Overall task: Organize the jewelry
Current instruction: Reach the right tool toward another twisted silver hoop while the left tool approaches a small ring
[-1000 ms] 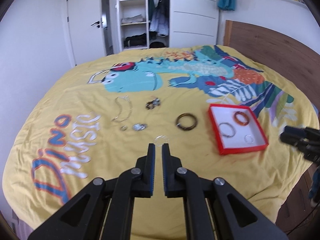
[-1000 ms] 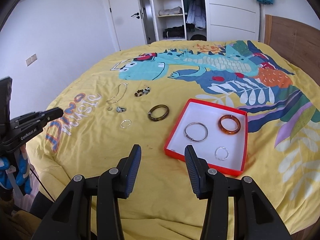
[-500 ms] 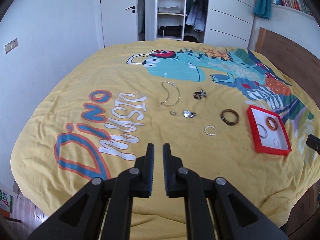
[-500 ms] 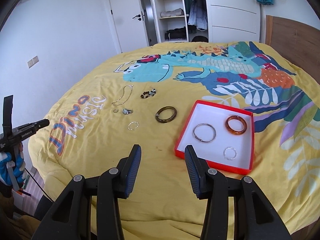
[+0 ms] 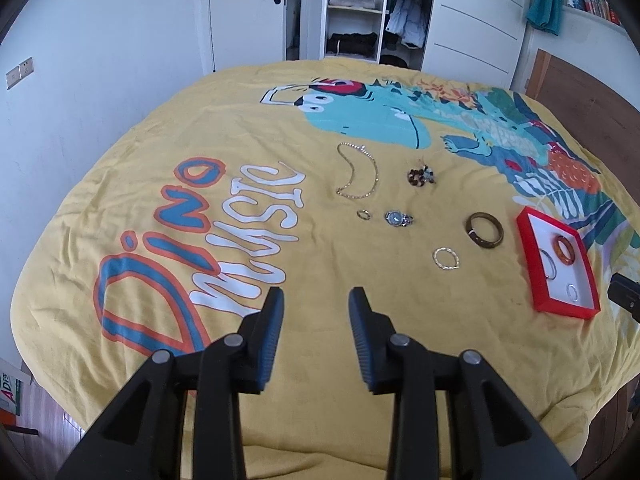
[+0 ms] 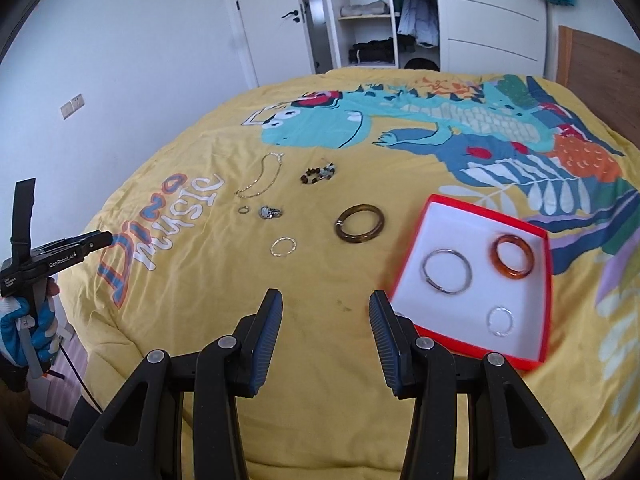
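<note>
A red tray with a white floor lies on the yellow bedspread; it holds an amber bangle, a silver hoop and a small silver ring. Loose on the spread lie a dark brown bangle, a twisted silver ring, a watch, a small ring, a chain necklace and a bead bracelet. My right gripper is open and empty, just left of the tray. My left gripper is open and empty, short of the jewelry.
The bed fills both views, with its near edge below the grippers. A wooden headboard stands at the right. A white wall, a door and an open wardrobe are beyond the bed. The left gripper's body shows at the far left of the right wrist view.
My left gripper has pulled back and left from the twisted ring, then opened its jaws. My right gripper stays open and has moved slightly nearer the tray.
</note>
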Demonstrator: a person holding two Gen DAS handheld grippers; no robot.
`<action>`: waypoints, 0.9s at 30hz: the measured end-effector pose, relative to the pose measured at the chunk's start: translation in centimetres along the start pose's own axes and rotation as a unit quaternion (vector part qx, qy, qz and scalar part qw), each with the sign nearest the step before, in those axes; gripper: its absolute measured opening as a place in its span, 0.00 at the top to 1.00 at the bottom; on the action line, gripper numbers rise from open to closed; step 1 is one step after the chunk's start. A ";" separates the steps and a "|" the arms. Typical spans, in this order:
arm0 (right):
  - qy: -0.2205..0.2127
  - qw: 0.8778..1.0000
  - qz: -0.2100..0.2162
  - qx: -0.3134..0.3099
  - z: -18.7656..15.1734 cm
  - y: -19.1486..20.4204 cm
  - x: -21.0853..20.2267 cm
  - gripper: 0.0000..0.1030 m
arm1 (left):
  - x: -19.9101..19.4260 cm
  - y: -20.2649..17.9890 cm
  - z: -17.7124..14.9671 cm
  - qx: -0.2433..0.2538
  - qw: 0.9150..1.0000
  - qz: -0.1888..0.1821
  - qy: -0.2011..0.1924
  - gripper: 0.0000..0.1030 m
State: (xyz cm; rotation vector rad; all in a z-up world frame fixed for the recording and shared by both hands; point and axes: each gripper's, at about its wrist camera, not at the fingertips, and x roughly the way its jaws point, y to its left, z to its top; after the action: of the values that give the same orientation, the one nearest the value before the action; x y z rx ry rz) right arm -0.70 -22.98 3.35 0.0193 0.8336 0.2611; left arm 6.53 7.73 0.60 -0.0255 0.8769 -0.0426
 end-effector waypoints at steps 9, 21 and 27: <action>0.025 0.999 0.025 -0.010 1.5 0.7 6.1 0.56 | 5.2 -1.0 1.3 0.008 1.000 0.003 0.022 0.69; 0.061 0.996 0.060 -0.012 2.6 1.1 15.1 0.54 | 14.5 -3.4 4.4 0.010 0.998 -0.023 0.057 0.69; 0.074 0.994 0.075 -0.015 2.6 1.5 19.3 0.51 | 19.1 -4.8 5.5 0.027 0.996 -0.047 0.072 0.69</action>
State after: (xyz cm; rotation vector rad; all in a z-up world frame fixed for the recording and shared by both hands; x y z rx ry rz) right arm 13.24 -16.69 -8.80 0.0343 0.9762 0.4201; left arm 22.80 2.06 -10.39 -0.0138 1.0171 -0.1586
